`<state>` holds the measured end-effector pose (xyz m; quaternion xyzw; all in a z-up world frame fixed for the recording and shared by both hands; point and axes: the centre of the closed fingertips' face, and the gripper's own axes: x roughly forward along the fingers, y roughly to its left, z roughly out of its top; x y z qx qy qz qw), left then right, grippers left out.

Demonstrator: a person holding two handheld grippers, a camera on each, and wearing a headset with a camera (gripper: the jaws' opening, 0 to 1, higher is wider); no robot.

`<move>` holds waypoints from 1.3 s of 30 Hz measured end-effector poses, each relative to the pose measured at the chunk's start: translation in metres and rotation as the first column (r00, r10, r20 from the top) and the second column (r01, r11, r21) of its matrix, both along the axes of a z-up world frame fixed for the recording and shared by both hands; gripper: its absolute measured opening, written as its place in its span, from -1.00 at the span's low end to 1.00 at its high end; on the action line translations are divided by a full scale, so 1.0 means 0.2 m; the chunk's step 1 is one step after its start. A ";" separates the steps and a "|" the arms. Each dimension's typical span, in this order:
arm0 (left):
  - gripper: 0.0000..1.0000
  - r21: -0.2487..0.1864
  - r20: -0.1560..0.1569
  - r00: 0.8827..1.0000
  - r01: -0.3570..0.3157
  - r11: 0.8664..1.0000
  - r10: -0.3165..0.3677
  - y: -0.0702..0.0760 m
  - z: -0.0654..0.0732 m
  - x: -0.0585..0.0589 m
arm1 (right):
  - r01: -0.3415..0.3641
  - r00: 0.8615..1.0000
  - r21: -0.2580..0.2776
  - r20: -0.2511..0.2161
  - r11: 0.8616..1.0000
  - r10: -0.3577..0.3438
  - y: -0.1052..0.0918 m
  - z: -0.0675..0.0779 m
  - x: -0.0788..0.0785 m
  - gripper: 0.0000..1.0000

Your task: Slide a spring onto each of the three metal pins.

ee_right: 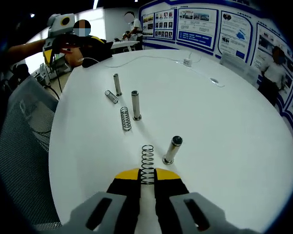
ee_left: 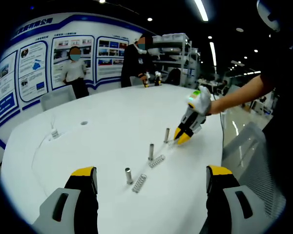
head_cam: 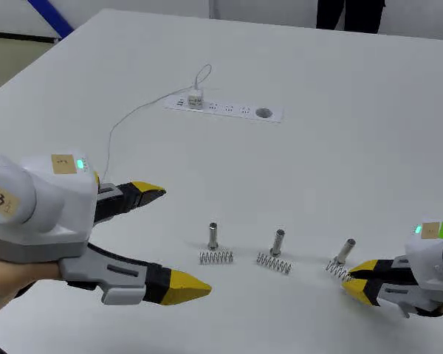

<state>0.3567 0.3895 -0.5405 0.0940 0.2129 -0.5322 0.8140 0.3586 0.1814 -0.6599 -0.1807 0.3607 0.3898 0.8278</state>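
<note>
Three short metal pins stand upright in a row on the white table: left pin (head_cam: 213, 234), middle pin (head_cam: 277, 240), right pin (head_cam: 347, 250). A spring lies flat in front of each: left spring (head_cam: 215, 257), middle spring (head_cam: 273, 263), right spring (head_cam: 337, 269). My right gripper (head_cam: 352, 279) is low at the right, shut on the near end of the right spring (ee_right: 147, 163), beside the right pin (ee_right: 172, 150). My left gripper (head_cam: 173, 240) hovers left of the row, wide open and holding nothing. From it I see the pins (ee_left: 151, 151) and the right gripper (ee_left: 181, 137).
A flush power strip (head_cam: 225, 108) sits in the table's far middle, with a white plug and cable (head_cam: 196, 98) trailing left. Bare table (head_cam: 340, 169) lies between the strip and the pins. People stand beyond the table's far edge (ee_left: 136, 61).
</note>
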 end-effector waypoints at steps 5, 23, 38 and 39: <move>0.87 -0.006 0.002 1.000 0.008 1.000 -0.008 -0.02 0.01 0.00 | -0.031 0.999 0.015 0.046 0.999 0.030 0.03 0.10 0.00 -0.79; 0.64 -0.049 0.032 0.991 0.133 0.990 -0.131 -0.17 0.11 -0.07 | -0.247 0.952 0.024 0.194 0.969 0.238 0.30 0.52 -0.07 -0.79; 0.28 -0.085 0.049 0.965 0.261 0.962 -0.258 -0.30 0.16 -0.16 | -0.403 0.891 0.001 0.227 0.915 0.392 0.51 0.67 -0.19 -0.79; 0.24 -0.088 0.049 0.963 0.268 0.959 -0.264 -0.31 0.15 -0.17 | -0.417 0.884 -0.007 0.231 0.909 0.407 0.53 0.68 -0.20 -0.79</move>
